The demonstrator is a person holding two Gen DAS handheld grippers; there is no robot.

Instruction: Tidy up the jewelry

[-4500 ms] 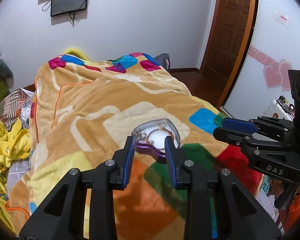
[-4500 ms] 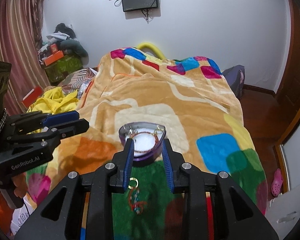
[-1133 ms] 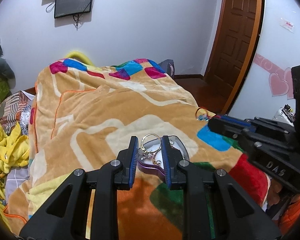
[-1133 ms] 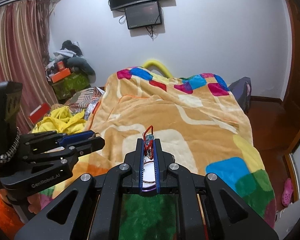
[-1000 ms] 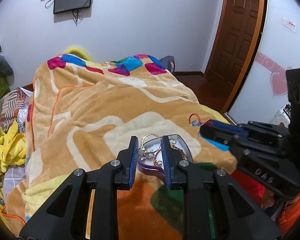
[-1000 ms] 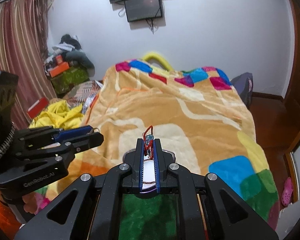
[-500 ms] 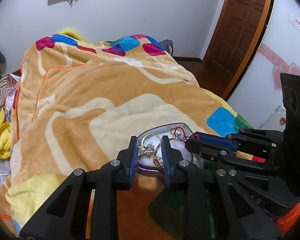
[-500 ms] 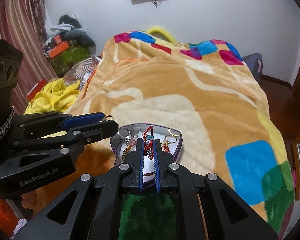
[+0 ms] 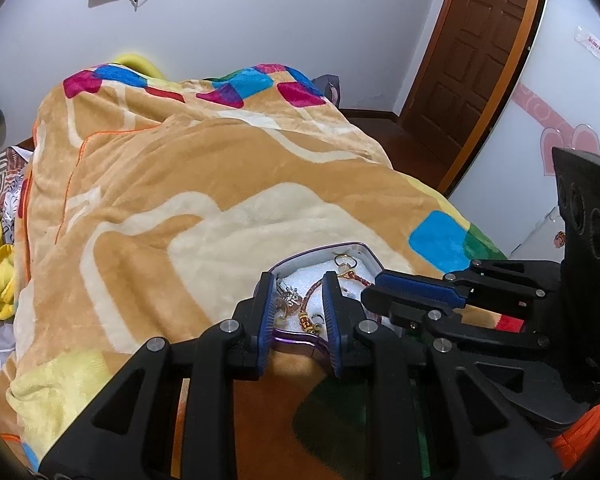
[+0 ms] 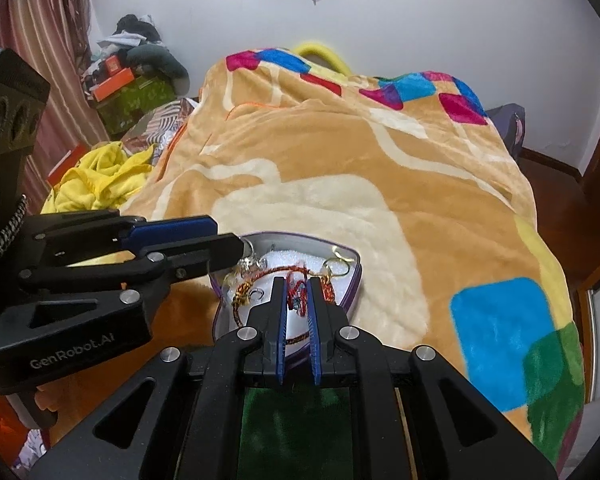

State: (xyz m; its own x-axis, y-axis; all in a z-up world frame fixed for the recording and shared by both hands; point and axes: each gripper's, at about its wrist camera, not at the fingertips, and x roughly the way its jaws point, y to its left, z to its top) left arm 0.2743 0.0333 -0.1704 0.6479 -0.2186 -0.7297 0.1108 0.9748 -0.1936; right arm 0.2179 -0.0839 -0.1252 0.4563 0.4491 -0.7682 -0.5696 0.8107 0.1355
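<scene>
A purple heart-shaped jewelry box (image 9: pixel 364 249) with a white foam lining lies on the blanket; it also shows in the right wrist view (image 10: pixel 350 258). My left gripper (image 9: pixel 296 300) is open over the box's left part, and a silver ring charm (image 9: pixel 290 298) lies between its fingers on the foam. My right gripper (image 10: pixel 297 294) is slightly open over the box, with a red beaded bracelet (image 10: pixel 296 290) loose between its fingers. A red-gold cord bracelet (image 10: pixel 240 300) and gold hoops (image 10: pixel 338 264) lie inside the box.
The orange patterned blanket (image 9: pixel 180 208) covers the bed. Yellow clothes (image 10: pixel 96 184) and boxes (image 10: pixel 132 96) lie at the left. A wooden door (image 9: pixel 476 56) stands at the far right. The two grippers sit close together over the box.
Both grippers lowered onto the box. The left jaws widened and the ring charm now rests on the foam. The right jaws parted slightly, and the red bracelet sits in the box.
</scene>
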